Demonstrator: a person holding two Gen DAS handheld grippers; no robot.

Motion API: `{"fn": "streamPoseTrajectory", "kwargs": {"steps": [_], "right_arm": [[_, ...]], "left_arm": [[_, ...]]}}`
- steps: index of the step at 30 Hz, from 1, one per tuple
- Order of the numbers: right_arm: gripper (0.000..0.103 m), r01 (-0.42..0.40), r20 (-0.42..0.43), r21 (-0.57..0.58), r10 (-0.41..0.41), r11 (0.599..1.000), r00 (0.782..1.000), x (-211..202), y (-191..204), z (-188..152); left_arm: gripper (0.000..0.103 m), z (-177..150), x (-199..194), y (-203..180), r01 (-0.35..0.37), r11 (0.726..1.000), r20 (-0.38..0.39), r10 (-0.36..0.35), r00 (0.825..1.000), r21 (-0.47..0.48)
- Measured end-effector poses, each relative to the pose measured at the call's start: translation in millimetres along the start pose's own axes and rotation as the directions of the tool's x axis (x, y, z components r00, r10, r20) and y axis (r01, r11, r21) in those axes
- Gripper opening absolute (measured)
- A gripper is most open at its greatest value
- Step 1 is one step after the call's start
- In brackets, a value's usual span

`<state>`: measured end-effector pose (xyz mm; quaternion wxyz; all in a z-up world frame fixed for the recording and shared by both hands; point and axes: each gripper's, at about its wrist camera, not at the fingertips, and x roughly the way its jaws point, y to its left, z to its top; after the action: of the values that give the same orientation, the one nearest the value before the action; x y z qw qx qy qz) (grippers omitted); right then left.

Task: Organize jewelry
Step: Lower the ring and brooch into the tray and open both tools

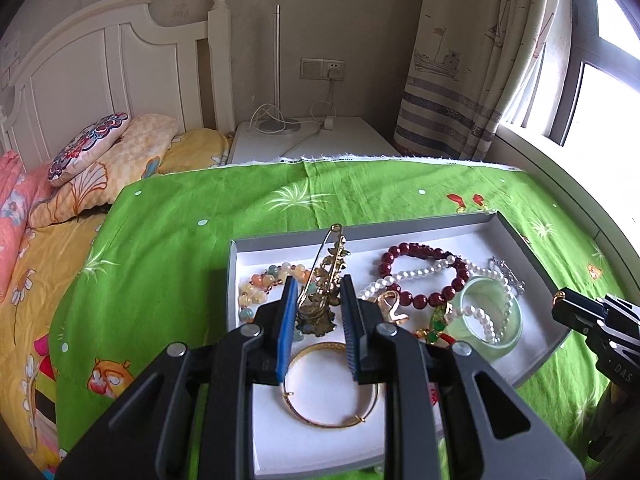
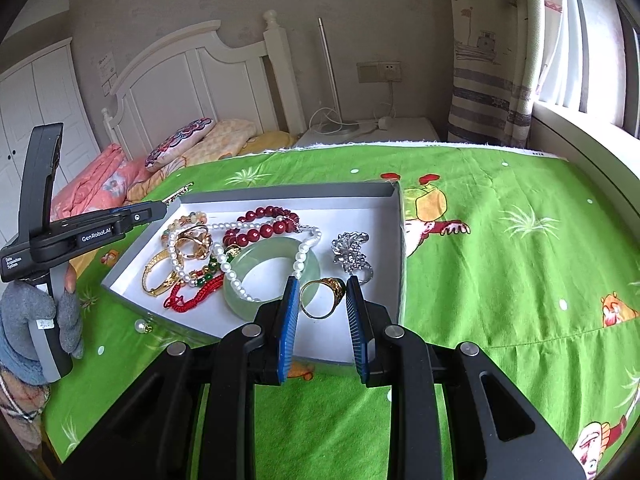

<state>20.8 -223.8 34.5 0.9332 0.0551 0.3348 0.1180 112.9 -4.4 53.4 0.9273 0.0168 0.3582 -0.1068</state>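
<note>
Your left gripper (image 1: 318,300) fingers are clamping the brooch pin (image 1: 320,292), its long axis pointing away; your right gripper (image 2: 322,300) fingers are gripping the gold ring (image 2: 324,296) over the tray's (image 2: 400,240) near-right corner.

I see both views lit by daylight from the window (image 1: 600,80) on the right, which is blown out to white with no detail. The green cloth (image 1: 360,200) looks bright and saturated; the wall (image 1: 340,8) and headboard (image 1: 100,72) sit in softer, dimmer light. Shadows are faint, falling just beside the beads inside the white tray (image 2: 384,240). Fisheye bending curves the cloth edge and curtain (image 2: 488,80), and black corners frame each picture. Focus is sharp at the centre, slightly soft near the edges.
</note>
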Motion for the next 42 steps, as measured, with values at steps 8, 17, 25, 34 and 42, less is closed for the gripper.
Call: {"fn": "streamPoseTrajectory", "kwargs": {"steps": [8,17,25,34,42], "right_arm": [[0.025,0.006,0.005,0.019,-0.006,1.0,1.0,4.7,-5.4,3.6],[0.034,-0.008,0.038,0.102,0.004,0.995,0.999,0.5,-21.1,4.4],[0.035,-0.04,0.086,0.163,0.027,0.986,0.996,-19.8,-31.7,-5.7],[0.044,-0.069,0.068,0.188,0.057,0.98,0.996,-35.8,-27.4,-25.5],[0.055,-0.077,0.017,0.164,0.075,0.983,0.997,-42.2,-7.9,-38.9]], "left_arm": [[0.021,-0.3,17.3,3.1,-0.009,1.0,-0.023,0.009,1.0,-0.026],[0.069,-7.1,9.7,19.1,-0.005,0.994,0.021,0.008,1.0,-0.106],[0.097,-18.4,-30.1,23.6,-0.062,0.994,0.081,0.069,0.994,-0.089],[0.1,-74.6,-73.1,40.2,-0.029,0.981,0.015,0.033,0.999,-0.19],[0.1,-117.5,-90.2,32.8,-0.075,0.983,-0.023,0.072,0.997,-0.167]]}}
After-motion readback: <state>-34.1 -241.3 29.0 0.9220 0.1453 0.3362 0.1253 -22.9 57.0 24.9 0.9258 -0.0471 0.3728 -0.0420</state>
